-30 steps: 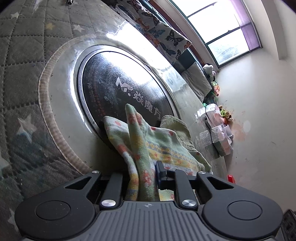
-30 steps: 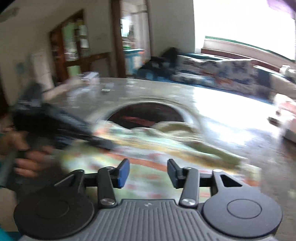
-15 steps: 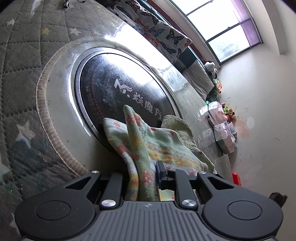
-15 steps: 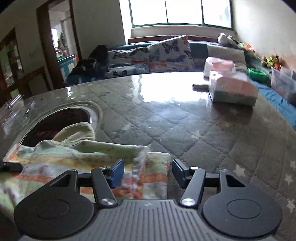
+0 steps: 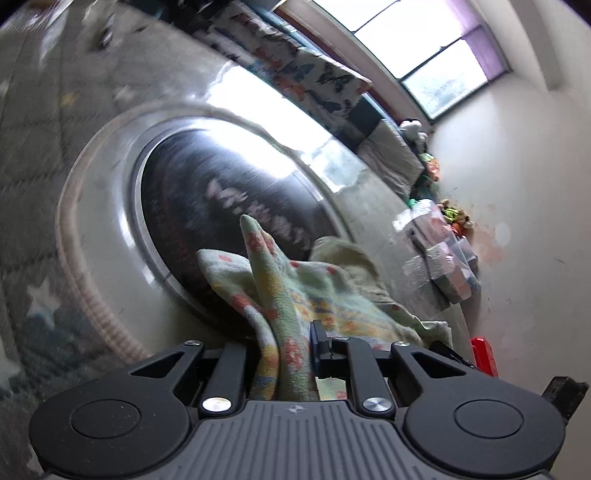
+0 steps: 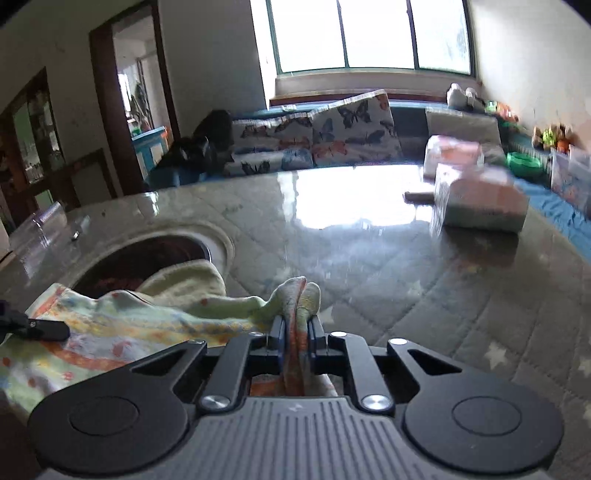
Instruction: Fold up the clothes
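A: How is the left gripper [image 5: 284, 350] being kept?

B: It is being kept closed on the patterned garment [image 5: 295, 295]. A bunched fold of the cloth is being pinched between its fingers, and a peak of fabric is being pushed up just beyond the fingertips.

A: And the right gripper [image 6: 295, 332]?

B: It is also being kept clamped, with almost no gap left, on another edge of the same garment [image 6: 122, 325]. A doubled ridge of fabric is being squeezed between the blue-padded fingers [image 6: 277, 334], and the end of it is being pushed out past the tips.

A: Where is the garment being held?

B: It is being held low over the quilted table cover [image 6: 424, 295], with its far side being draped over the rim of the round dark panel [image 5: 207, 221] set into the table. In the right wrist view the cloth is being stretched off to the left, where a dark finger of the other tool [image 6: 44, 328] is being shown against it. Whether the middle of the cloth is being rested on the table cannot be told.

A: What else is being shown?

B: Wrapped pinkish packages [image 6: 480, 199] are being kept on the far right of the table, well apart from the garment. Butterfly-print cushions [image 6: 351, 129] are being propped under the window [image 6: 369, 33]. Much of the left wrist view is being blurred.
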{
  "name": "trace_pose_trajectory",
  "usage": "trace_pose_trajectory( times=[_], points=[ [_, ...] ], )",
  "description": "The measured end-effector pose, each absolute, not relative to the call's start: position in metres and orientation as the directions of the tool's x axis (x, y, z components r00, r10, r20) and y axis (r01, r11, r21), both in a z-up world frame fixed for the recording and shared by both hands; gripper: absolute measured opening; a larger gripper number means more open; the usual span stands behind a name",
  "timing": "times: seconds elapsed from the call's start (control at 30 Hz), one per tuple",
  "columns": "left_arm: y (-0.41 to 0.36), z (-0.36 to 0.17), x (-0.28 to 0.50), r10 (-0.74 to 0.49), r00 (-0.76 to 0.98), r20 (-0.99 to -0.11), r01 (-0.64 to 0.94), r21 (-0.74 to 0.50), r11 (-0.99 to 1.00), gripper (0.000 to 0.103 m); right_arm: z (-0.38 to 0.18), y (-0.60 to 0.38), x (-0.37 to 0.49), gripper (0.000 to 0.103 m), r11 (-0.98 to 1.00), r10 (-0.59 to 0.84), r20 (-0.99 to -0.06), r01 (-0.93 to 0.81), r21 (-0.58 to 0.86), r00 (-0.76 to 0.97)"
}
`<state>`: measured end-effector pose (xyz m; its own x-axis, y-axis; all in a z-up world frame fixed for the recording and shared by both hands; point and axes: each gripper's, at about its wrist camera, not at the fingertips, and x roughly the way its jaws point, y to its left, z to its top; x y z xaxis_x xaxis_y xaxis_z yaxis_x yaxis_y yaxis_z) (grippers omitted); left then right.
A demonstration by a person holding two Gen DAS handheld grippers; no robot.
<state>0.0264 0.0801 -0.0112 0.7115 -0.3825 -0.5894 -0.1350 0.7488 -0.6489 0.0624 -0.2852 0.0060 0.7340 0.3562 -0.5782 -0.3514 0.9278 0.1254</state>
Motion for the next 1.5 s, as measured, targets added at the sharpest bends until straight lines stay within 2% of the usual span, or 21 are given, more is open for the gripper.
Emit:
trace_pose_trajectory(
  times=[0.17,0.5,0.73,0.97,1.13,1.23,1.27,1.43,1.5],
  points=[
    [0.061,0.010,0.038,-0.405,0.722,-0.561,-0.050,-0.626,0.778,0.011,0.034,-0.298,0.054,0.011,0.936,0.335,-0.525,-0.341,0.089,0.782],
    [0.003,0.033,0.079,-0.445,0.707,-0.549,0.073,-0.569,0.819,0.011,0.060,-0.344,0.061,0.011,0.972,0.218,-0.477,-0.235,0.024,0.851],
    [-0.034,0.029,0.110,-0.469,0.674,-0.570,0.110,-0.551,0.827,0.011,0.057,-0.372,0.077,0.011,0.985,0.154,-0.488,-0.172,0.007,0.859],
    [-0.052,0.009,0.126,-0.469,0.624,-0.626,0.104,-0.528,0.843,0.012,0.030,-0.386,0.094,0.011,0.990,0.125,-0.550,-0.137,0.020,0.826],
    [-0.053,-0.003,0.128,-0.418,0.607,-0.676,0.081,-0.470,0.879,0.026,0.001,-0.394,0.108,0.013,0.993,0.105,-0.619,-0.111,0.028,0.778],
    [-0.051,-0.001,0.128,-0.350,0.627,-0.696,0.059,-0.405,0.912,0.046,-0.007,-0.397,0.112,0.018,0.995,0.087,-0.636,-0.093,0.025,0.766],
    [-0.050,0.001,0.128,-0.321,0.641,-0.697,0.056,-0.375,0.925,0.049,-0.006,-0.397,0.112,0.022,0.996,0.078,-0.632,-0.087,0.018,0.771],
    [-0.045,0.014,0.130,-0.286,0.686,-0.669,0.047,-0.351,0.935,0.050,-0.002,-0.398,0.110,0.025,0.998,0.038,-0.611,-0.060,-0.014,0.791],
    [-0.050,0.021,0.131,-0.296,0.702,-0.648,0.072,-0.349,0.934,0.048,0.004,-0.398,0.111,0.025,0.997,0.072,-0.599,-0.081,0.012,0.797]
  ],
)
